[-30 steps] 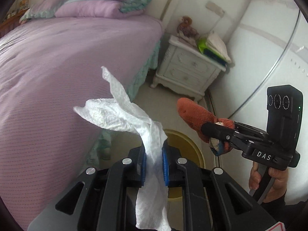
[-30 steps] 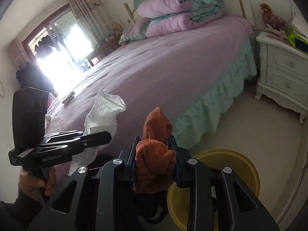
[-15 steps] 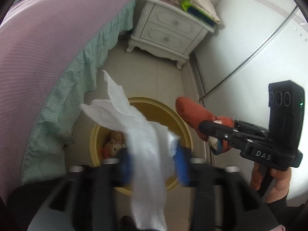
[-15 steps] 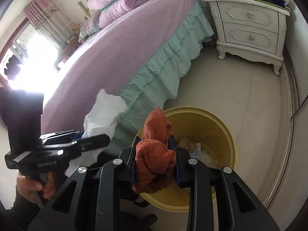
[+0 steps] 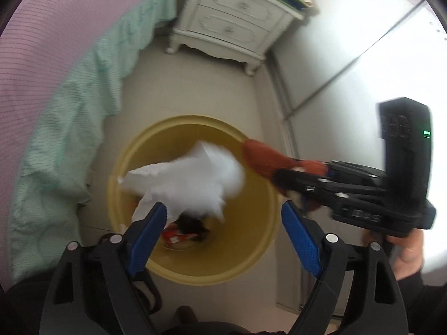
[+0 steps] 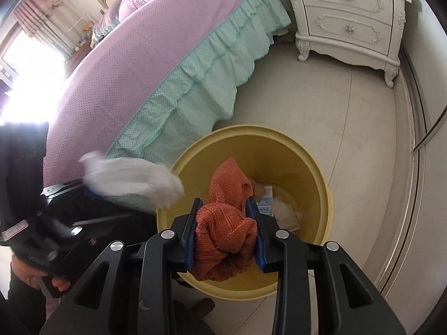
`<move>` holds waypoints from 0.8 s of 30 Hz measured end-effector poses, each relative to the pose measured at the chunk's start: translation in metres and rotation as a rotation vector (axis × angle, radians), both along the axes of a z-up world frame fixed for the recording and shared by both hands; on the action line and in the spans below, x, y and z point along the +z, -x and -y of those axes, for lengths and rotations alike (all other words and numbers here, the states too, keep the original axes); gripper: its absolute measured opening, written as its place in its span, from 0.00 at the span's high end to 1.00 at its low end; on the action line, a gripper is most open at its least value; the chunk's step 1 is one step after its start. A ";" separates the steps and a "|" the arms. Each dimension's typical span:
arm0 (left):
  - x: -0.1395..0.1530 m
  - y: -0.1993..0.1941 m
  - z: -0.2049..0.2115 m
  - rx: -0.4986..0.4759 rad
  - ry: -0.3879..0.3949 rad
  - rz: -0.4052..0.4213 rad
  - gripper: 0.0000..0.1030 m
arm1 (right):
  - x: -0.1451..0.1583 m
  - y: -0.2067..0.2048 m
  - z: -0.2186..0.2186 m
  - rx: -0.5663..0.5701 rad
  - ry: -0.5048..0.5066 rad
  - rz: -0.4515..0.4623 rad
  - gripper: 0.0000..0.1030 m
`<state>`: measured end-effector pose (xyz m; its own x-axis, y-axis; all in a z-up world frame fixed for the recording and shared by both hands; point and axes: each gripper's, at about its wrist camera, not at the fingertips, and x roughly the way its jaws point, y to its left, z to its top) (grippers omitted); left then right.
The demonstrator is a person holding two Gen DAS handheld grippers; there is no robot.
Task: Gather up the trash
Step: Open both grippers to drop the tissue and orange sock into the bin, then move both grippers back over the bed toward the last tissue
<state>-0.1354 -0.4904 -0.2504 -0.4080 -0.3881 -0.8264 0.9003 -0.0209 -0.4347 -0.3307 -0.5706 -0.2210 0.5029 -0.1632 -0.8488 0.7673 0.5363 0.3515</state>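
Here "DAS" (image 5: 368, 217) marks the right tool (image 6: 225, 233), clamping orange cloth (image 6: 226, 240).

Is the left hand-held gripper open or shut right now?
Open. The left hand-held gripper has its blue pads spread wide, and the white tissue is blurred above the yellow bin.

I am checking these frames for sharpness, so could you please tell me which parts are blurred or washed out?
Left wrist view: the white tissue is motion-blurred over the yellow bin, and the wall at right is blown out. Right wrist view: the tissue and the left gripper are smeared, the window at left glares, while the orange cloth in the right gripper is crisp.
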 end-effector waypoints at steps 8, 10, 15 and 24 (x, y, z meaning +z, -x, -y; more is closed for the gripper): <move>-0.010 0.008 0.005 -0.014 -0.027 -0.004 0.17 | -0.016 -0.003 0.005 -0.002 -0.031 -0.022 0.68; -0.011 0.008 0.004 -0.011 -0.029 -0.004 0.17 | -0.020 -0.003 0.006 0.001 -0.043 -0.025 0.62; -0.010 0.005 0.008 -0.005 -0.029 0.009 0.17 | -0.019 -0.006 0.005 0.010 -0.039 -0.030 0.45; 0.001 -0.004 0.001 0.014 0.000 0.011 0.17 | -0.002 -0.007 0.004 0.014 0.003 -0.009 0.43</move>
